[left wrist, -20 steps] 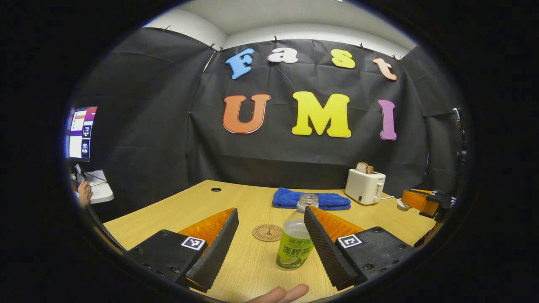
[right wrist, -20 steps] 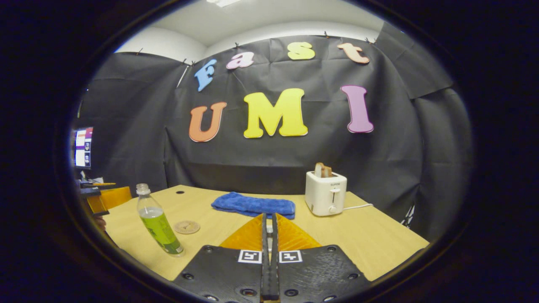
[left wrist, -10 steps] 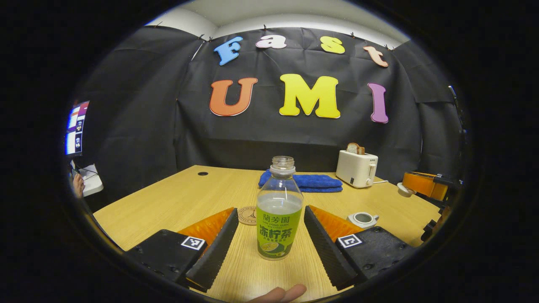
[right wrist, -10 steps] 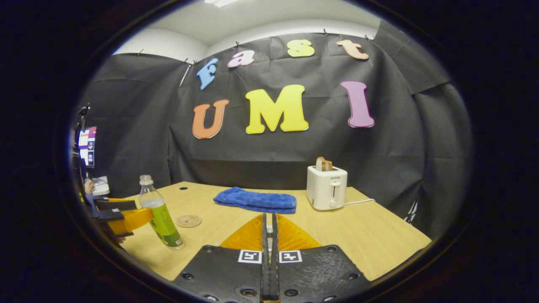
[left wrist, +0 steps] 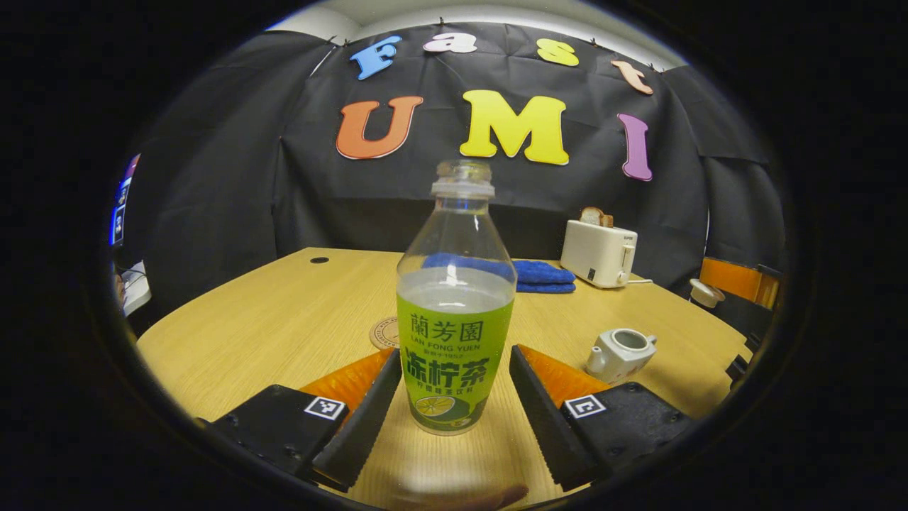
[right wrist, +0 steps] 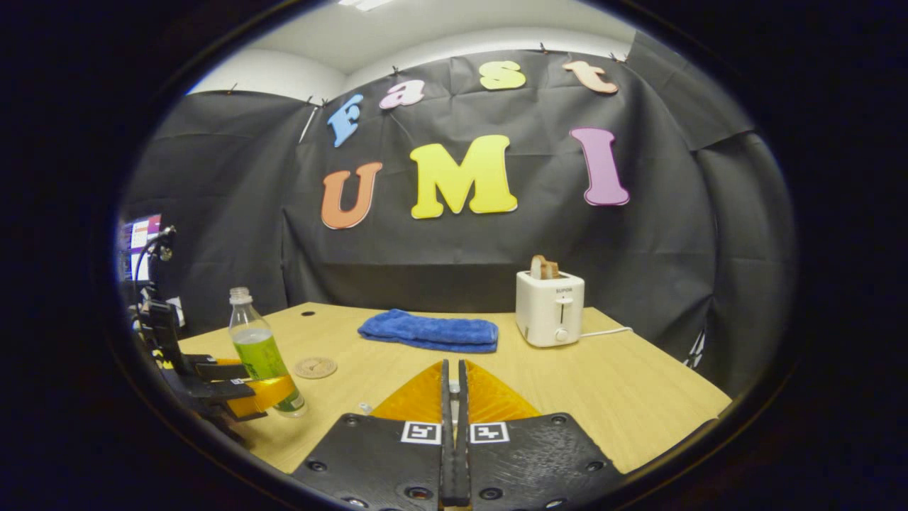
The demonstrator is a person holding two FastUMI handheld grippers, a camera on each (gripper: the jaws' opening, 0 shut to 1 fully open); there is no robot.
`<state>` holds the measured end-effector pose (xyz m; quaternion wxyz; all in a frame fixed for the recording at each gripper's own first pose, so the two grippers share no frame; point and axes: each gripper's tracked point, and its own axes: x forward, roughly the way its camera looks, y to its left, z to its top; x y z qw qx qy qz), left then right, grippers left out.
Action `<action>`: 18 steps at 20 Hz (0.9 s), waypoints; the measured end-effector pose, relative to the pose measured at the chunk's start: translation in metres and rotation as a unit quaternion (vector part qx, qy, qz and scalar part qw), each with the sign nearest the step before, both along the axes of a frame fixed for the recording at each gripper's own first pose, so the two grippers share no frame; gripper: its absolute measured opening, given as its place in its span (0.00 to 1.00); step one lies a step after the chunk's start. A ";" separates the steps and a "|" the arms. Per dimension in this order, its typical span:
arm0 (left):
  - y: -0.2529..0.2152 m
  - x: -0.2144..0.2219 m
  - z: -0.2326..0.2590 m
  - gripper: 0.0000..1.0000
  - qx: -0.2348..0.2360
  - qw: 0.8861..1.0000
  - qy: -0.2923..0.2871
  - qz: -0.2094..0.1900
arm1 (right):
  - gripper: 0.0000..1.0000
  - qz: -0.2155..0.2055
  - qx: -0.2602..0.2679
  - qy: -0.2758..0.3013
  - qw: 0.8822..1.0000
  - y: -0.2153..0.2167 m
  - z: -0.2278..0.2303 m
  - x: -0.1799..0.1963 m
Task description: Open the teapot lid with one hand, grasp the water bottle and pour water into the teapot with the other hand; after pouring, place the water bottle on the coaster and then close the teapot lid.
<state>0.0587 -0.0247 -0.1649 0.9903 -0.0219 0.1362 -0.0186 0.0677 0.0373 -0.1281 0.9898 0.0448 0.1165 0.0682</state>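
Black cloth walled the booth behind a wooden table [left wrist: 284,319]. Taking the bottle [left wrist: 455,312] as landmark: it stood upright and uncapped on the table, between the spread fingers of the left gripper [left wrist: 454,397], its jaws released around it without pressing. Far behind it lay a blue towel [right wrist: 429,331], with a white toaster [right wrist: 550,317] to the towel's right. To the bottle's right sat the lidless teapot [left wrist: 619,353]. Just behind the bottle lay the coaster [right wrist: 316,367]. The right gripper [right wrist: 452,426] was clenched; whether it pinched anything, I cannot tell.
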 end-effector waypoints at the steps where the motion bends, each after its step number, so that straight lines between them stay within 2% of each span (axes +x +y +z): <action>1: 0.003 0.001 -0.003 0.92 0.005 1.000 -0.001 0.004 | 0.00 -0.001 0.000 0.001 1.000 -0.001 -0.001 0.001; 3: 0.002 0.003 -0.001 0.81 0.009 1.000 -0.005 0.002 | 0.00 -0.001 0.000 0.002 1.000 -0.002 -0.002 0.001; 9: 0.007 -0.001 0.001 0.77 0.029 1.000 0.003 0.008 | 0.00 -0.004 0.005 0.003 1.000 -0.011 -0.002 0.002; 15: 0.018 -0.009 0.021 0.75 0.114 0.993 0.009 0.024 | 0.00 -0.009 0.014 0.000 1.000 -0.024 0.001 -0.003; 18: 0.017 -0.009 0.033 0.75 0.177 0.984 0.002 0.023 | 0.00 -0.014 0.021 0.002 1.000 -0.034 0.000 -0.004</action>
